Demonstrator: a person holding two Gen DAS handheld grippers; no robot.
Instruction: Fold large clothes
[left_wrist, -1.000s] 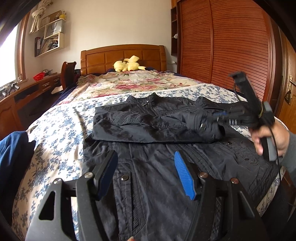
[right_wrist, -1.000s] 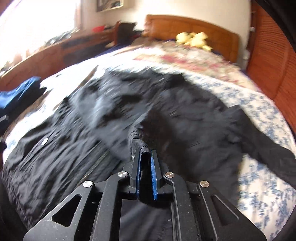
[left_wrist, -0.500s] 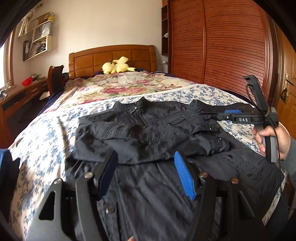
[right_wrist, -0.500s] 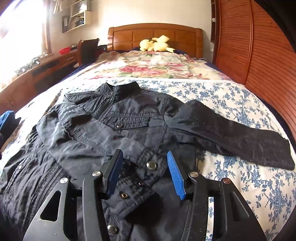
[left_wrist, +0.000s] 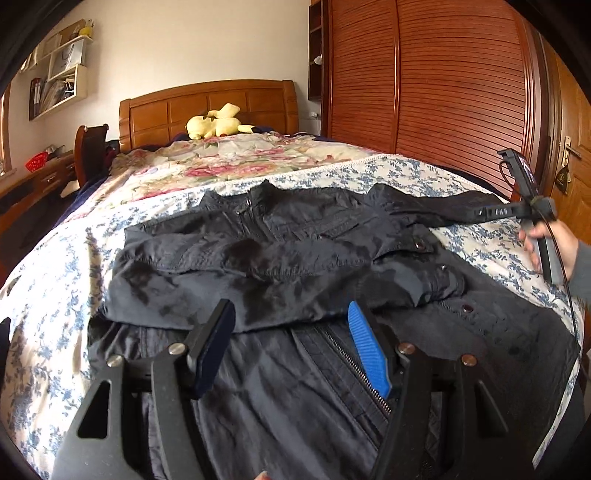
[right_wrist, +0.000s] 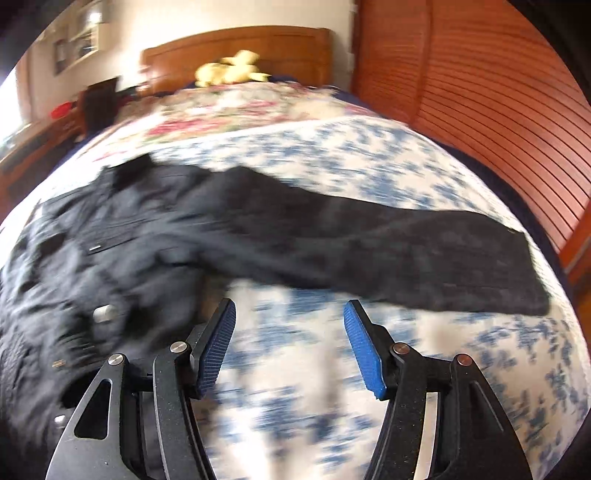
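Note:
A large black jacket (left_wrist: 295, 266) lies spread on the bed, front up, with one sleeve folded across its chest. My left gripper (left_wrist: 291, 347) is open and empty, hovering over the jacket's lower front by the zipper. My right gripper (right_wrist: 290, 345) is open and empty above the bedsheet, beside the jacket's other sleeve (right_wrist: 406, 251), which stretches out to the right. In the left wrist view the right gripper's body (left_wrist: 532, 210) is at the far right, held by a hand. The right wrist view is motion-blurred.
The bed has a blue-flowered sheet (left_wrist: 55, 280) and a floral quilt (left_wrist: 229, 162) further back. A yellow plush toy (left_wrist: 218, 125) sits by the wooden headboard. A wooden wardrobe (left_wrist: 443, 92) runs along the right side. A desk and chair stand at the left.
My right gripper let go of the folded sleeve, opened, and swung right towards the other sleeve. My left gripper stayed open over the jacket's lower front.

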